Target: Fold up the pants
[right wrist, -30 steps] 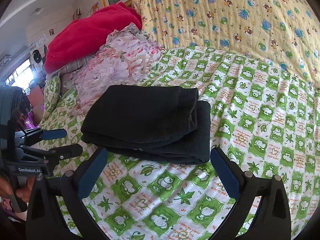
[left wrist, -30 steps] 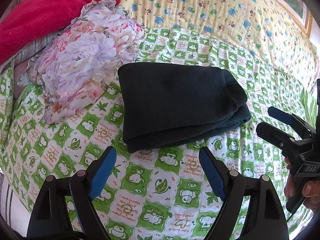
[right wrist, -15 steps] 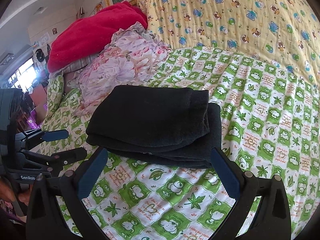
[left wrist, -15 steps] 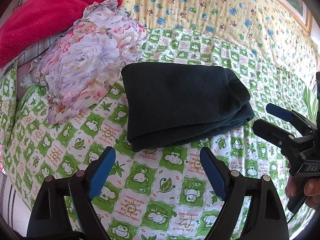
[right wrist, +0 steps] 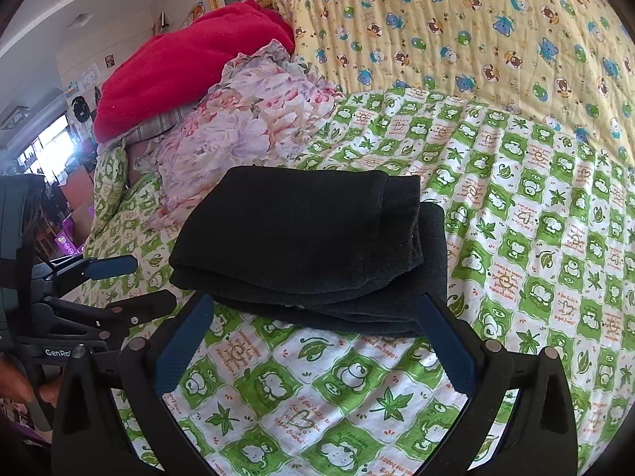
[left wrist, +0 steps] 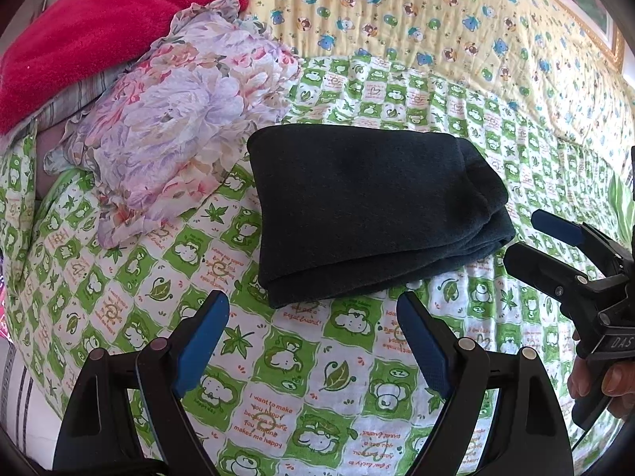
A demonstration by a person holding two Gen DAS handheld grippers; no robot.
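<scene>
The dark pants (left wrist: 369, 206) lie folded in a thick rectangular stack on the green-and-white checked bedsheet (left wrist: 278, 377). They also show in the right wrist view (right wrist: 309, 246). My left gripper (left wrist: 313, 309) is open and empty, just short of the stack's near edge. My right gripper (right wrist: 313, 309) is open and empty, its jaws wide at the stack's near edge. The right gripper also shows at the right of the left wrist view (left wrist: 532, 238), open. The left gripper shows at the left of the right wrist view (right wrist: 151, 285), open.
A floral pillow (left wrist: 178, 119) lies just left of the pants, with a red blanket (left wrist: 91, 31) behind it. A yellow quilt with bear prints (left wrist: 436, 27) rises at the back. A room with a window (right wrist: 43, 146) lies beyond the bed's left side.
Both grippers have moved a little closer to the folded pants. The pants have not moved. Both grippers stay open.
</scene>
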